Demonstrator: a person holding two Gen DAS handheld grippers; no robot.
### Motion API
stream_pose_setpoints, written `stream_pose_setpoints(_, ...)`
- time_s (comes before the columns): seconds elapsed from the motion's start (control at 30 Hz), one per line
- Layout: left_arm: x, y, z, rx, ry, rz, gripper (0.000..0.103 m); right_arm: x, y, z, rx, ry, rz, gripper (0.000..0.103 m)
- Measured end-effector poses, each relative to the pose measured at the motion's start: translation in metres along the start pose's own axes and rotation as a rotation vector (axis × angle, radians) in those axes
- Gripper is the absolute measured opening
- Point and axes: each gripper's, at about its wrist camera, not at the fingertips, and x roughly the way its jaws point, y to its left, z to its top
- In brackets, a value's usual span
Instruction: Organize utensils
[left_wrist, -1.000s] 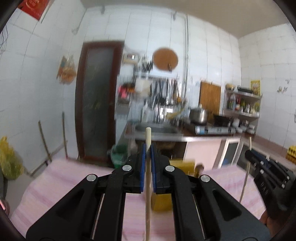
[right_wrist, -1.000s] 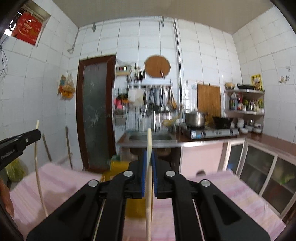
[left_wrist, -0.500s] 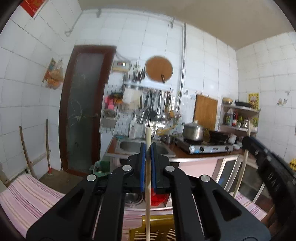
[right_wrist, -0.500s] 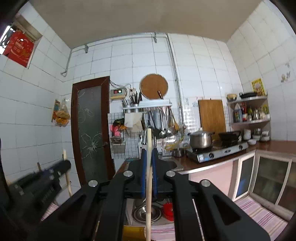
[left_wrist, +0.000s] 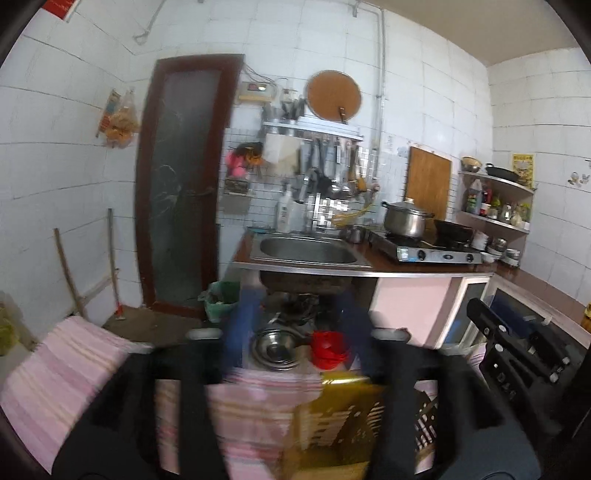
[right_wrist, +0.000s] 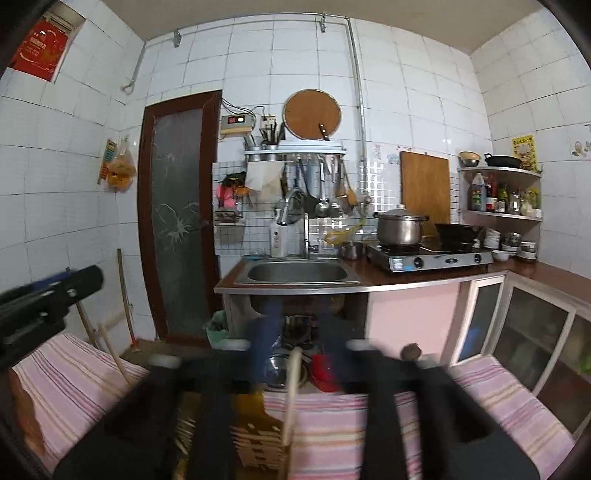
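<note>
White-tiled kitchen walls (right_wrist: 406, 74) fill both views. On my left is a dark-framed frosted glass door (right_wrist: 177, 206), with a red poster (right_wrist: 40, 44) high in the corner. Ahead runs a steel-edged counter (right_wrist: 424, 282) with a sink (right_wrist: 297, 273) and a faucet (right_wrist: 295, 210). Right of the sink is a gas stove (right_wrist: 432, 258) carrying a steel pot (right_wrist: 400, 225) and a black wok (right_wrist: 456, 230). A corner shelf (right_wrist: 502, 214) holds bottles. On the wall are a round wooden board (right_wrist: 312, 114), a rectangular cutting board (right_wrist: 424, 188) and a rack of hanging ladles (right_wrist: 321, 184).

Nearest me is a table under a pink striped cloth (right_wrist: 498, 406). A yellow slatted basket (left_wrist: 332, 417) sits on it, under my grippers. Beyond the table edge, metal bowls (left_wrist: 275, 347) and a red container (left_wrist: 328, 349) sit on the floor.

My left gripper (left_wrist: 295, 325) is blurred, its jaws opening, nothing between them in its own camera. From the right camera I see a chopstick (right_wrist: 112, 354) slanting below it; whether it touches I can't tell. My right gripper (right_wrist: 299, 325) is also blurred, jaws opening. A wooden chopstick (right_wrist: 291, 395) stands between the fingers, pads off it, its lower end over the basket.
</note>
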Motion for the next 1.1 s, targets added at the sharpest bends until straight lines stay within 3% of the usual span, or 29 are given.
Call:
stream_pose_setpoints(0.13, -0.044, 0.016, 0.008, 0.025, -0.011, 0.048, 0.094, -0.034, -0.007, 0.017, -0.032, 0.026, -0.033, 0.068)
stream_pose_setpoints(0.2, -0.065, 0.025, 0.008, 0.028, 0.003, 0.052, 0.098, -0.056, -0.010, 0.019, -0.048, 0.056, -0.049, 0.069)
stream_pose_setpoints(0.4, -0.116, 0.042, -0.019, 0.076, 0.072, 0.072, 0.098, -0.111, -0.007, -0.006, -0.059, 0.138, -0.077, 0.077)
stream_pose_setpoints(0.63, -0.140, 0.066, -0.082, 0.078, 0.189, 0.114, 0.098, -0.153, -0.003, -0.061, -0.040, 0.220, -0.100, 0.081)
stream_pose_setpoints(0.9, -0.124, 0.094, -0.149, 0.026, 0.321, 0.160, 0.098, -0.149, 0.009, -0.135, -0.043, 0.359, -0.097, 0.081)
stream_pose_setpoints(1.1, -0.103, 0.096, -0.184, 0.038, 0.404, 0.160, 0.098, -0.139, 0.008, -0.164, -0.043, 0.421, -0.098, 0.081)
